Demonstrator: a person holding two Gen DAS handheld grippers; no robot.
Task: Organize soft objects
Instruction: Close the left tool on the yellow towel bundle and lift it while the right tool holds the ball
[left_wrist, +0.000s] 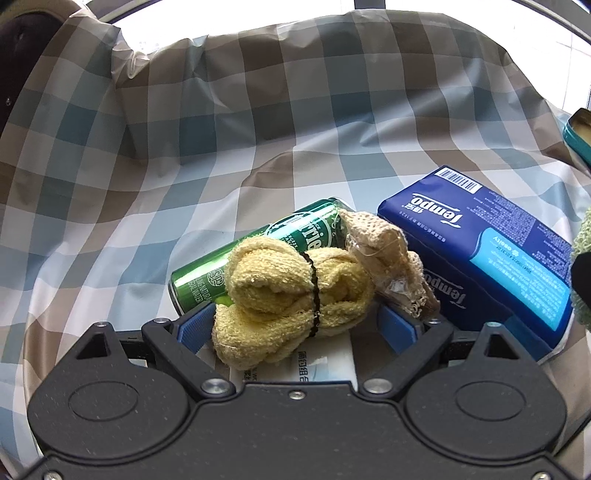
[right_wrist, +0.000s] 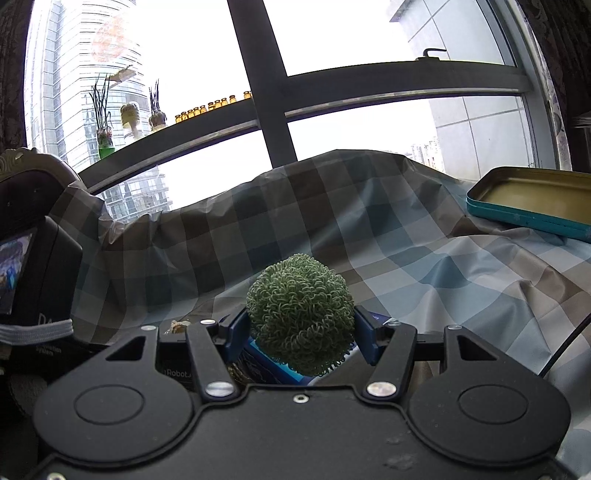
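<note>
In the left wrist view my left gripper (left_wrist: 295, 323) stands open around a yellow towel bundle (left_wrist: 291, 299) tied with a dark band; its blue pads sit apart on either side, and I cannot tell whether they touch it. A beige knitted cloth in clear wrap (left_wrist: 391, 258) lies against the bundle's right side. In the right wrist view my right gripper (right_wrist: 301, 332) is shut on a green curly scrubber ball (right_wrist: 299, 314) and holds it above the checked cloth (right_wrist: 424, 266). The ball's edge shows at the right of the left wrist view (left_wrist: 581, 236).
A green Perrier can (left_wrist: 266, 251) lies behind the towel bundle. A blue Tempo tissue pack (left_wrist: 491, 254) lies at the right. A white packet (left_wrist: 317, 365) lies under the bundle. An open teal tin tray (right_wrist: 532, 199) sits at the far right. A dark device (right_wrist: 37, 273) stands left.
</note>
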